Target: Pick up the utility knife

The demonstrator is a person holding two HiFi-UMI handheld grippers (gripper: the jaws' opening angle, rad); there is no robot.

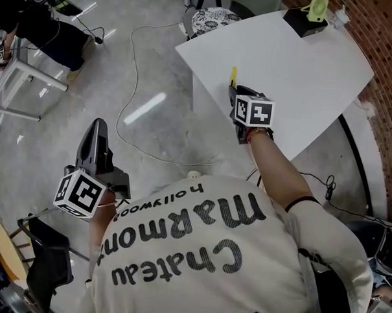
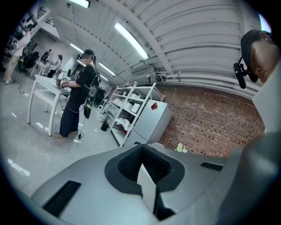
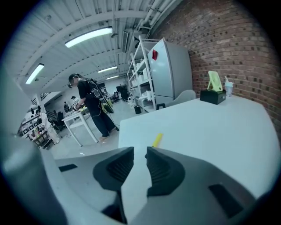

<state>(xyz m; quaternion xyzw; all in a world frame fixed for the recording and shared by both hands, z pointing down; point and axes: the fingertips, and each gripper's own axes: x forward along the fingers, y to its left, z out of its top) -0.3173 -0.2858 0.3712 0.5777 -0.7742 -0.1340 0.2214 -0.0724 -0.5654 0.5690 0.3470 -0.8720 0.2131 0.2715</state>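
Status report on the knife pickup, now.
Right gripper open, empty, short of the utility knife. Left gripper shut, away from the table. Nothing in the way.

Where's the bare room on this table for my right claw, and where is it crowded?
Bare: the whole middle of the table, from the utility knife near its left edge across to the side by the brick wall. Crowded: only the far corner, holding the black box and cup.
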